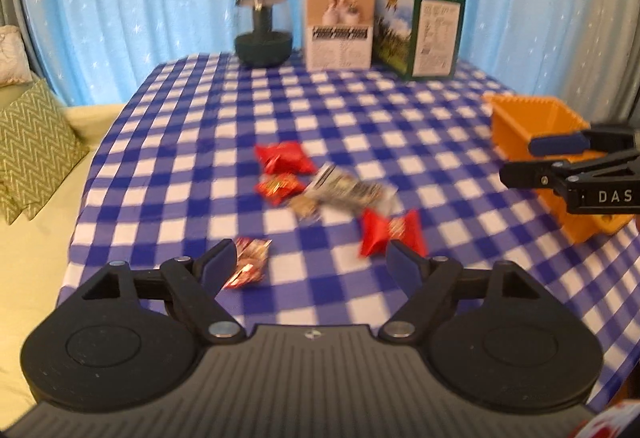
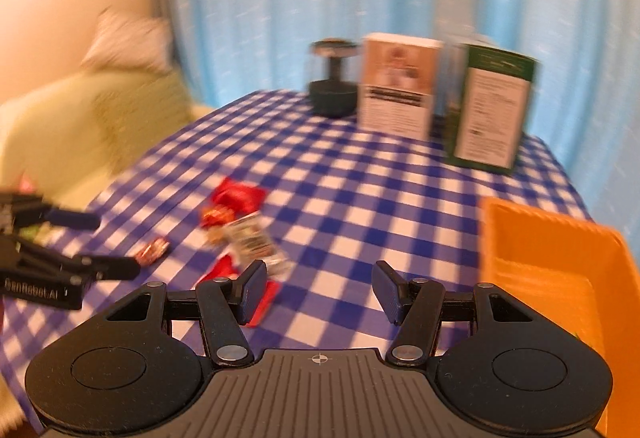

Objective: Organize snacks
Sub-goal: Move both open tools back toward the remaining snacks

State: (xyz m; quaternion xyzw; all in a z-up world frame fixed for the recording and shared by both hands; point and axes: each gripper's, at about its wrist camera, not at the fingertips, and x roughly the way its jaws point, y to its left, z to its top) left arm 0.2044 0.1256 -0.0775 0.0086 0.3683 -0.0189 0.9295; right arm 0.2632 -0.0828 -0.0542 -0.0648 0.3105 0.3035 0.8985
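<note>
Several snack packets lie loose on the blue checked tablecloth point(image 1: 360, 110): two red ones point(image 1: 286, 157) at the far side, a silver printed wrapper point(image 1: 348, 190), a red pouch point(image 1: 390, 232) and a small red-silver candy point(image 1: 250, 262). My left gripper point(image 1: 310, 258) hovers open just before them, with the candy by its left finger and the pouch by its right; nothing sits between the pads. An orange bin point(image 2: 552, 238) stands at the right. My right gripper point(image 2: 320, 278) is open beside it over bare cloth, a red packet point(image 2: 262, 304) behind its left finger.
A dark glass jar point(image 1: 262, 26), a white box point(image 1: 340, 22) and a green box point(image 1: 424, 28) stand at the table's back edge before a blue curtain. A yellow-green sofa with a zigzag cushion point(image 1: 32, 146) lies beyond the left edge.
</note>
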